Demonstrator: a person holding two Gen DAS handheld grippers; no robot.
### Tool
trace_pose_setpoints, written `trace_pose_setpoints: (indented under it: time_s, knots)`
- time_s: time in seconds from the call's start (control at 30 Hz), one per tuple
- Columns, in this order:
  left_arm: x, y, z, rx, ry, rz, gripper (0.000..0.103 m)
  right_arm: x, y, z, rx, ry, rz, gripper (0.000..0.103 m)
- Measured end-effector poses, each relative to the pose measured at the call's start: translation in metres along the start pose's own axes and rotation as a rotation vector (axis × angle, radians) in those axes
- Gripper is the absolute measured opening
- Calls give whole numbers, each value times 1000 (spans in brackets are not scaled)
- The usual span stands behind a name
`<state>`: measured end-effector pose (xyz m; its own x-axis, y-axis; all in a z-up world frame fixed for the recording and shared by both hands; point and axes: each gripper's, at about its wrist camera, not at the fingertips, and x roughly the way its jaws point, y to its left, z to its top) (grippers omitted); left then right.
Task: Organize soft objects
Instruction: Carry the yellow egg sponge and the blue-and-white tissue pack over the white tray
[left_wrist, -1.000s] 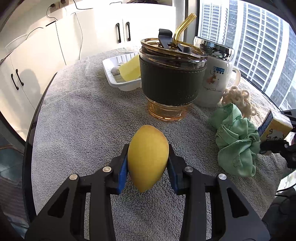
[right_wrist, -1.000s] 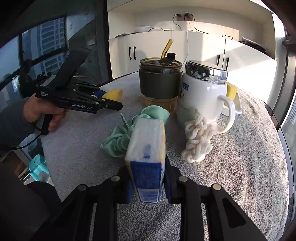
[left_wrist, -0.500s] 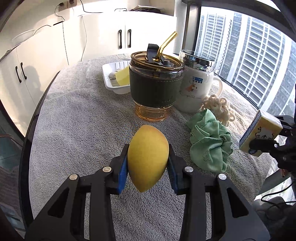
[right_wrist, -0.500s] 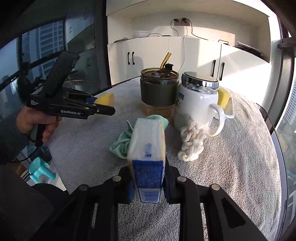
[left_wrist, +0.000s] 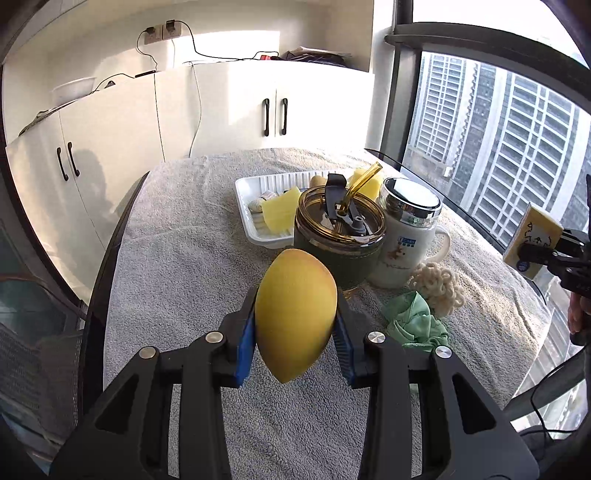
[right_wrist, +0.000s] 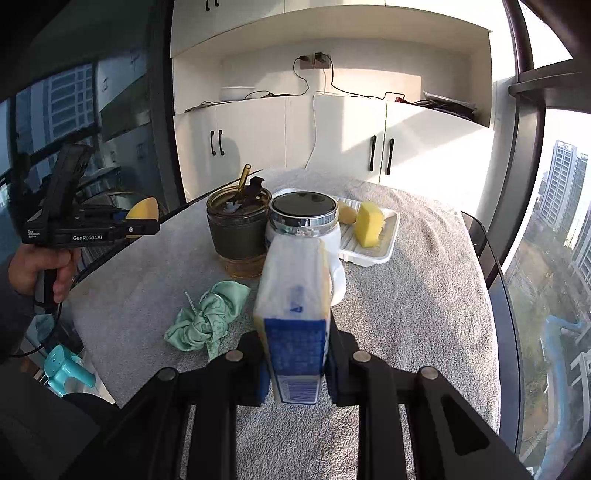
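Note:
My left gripper (left_wrist: 295, 328) is shut on a yellow mango-shaped soft toy (left_wrist: 295, 314) and holds it well above the towel-covered table (left_wrist: 177, 258). My right gripper (right_wrist: 295, 354) is shut on a wrapped sponge pack (right_wrist: 295, 295), also held high; the pack also shows in the left wrist view (left_wrist: 532, 240). A white tray (left_wrist: 255, 218) at the back holds yellow sponge pieces (left_wrist: 282, 214). A green cloth scrunchie (left_wrist: 413, 325) and a cream knitted piece (left_wrist: 439, 288) lie on the towel.
A dark green tumbler with a straw (left_wrist: 340, 236) and a white lidded mug (left_wrist: 406, 236) stand between the grippers and the tray. White cabinets (left_wrist: 221, 110) stand behind the table. Windows lie to the right.
Both grippers have risen and pulled back with their objects still held; the table now looks lower and farther, and the tray's contents show over the cups.

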<state>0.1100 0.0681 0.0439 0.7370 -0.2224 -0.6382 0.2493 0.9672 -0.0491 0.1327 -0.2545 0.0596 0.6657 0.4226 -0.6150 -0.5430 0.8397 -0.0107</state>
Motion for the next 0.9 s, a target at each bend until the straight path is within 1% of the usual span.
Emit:
trace_pose_setpoints:
  time_s: [0.17, 0.27, 0.43, 0.53, 0.63, 0.8, 0.9]
  knots:
    - [-8, 3, 31, 47, -36, 23, 34, -9, -27, 35, -42, -17, -60, 25]
    - [-8, 9, 54, 73, -45, 40, 34, -9, -41, 54, -88, -18, -92, 25]
    - [-6, 11, 96, 164, -55, 78, 34, -3, -67, 91, -140, -20, -128, 25]
    - [11, 16, 122, 203, -26, 82, 34, 12, -81, 117, -165, 5, -123, 25]
    - [37, 26, 145, 210, 19, 69, 35, 31, -93, 144, -208, 27, -132, 25]
    - [76, 39, 173, 215, 68, 68, 35, 60, -109, 186, -258, 51, -142, 25]
    - [101, 42, 186, 210, 85, 45, 35, 83, -114, 204, -288, 84, -117, 25]
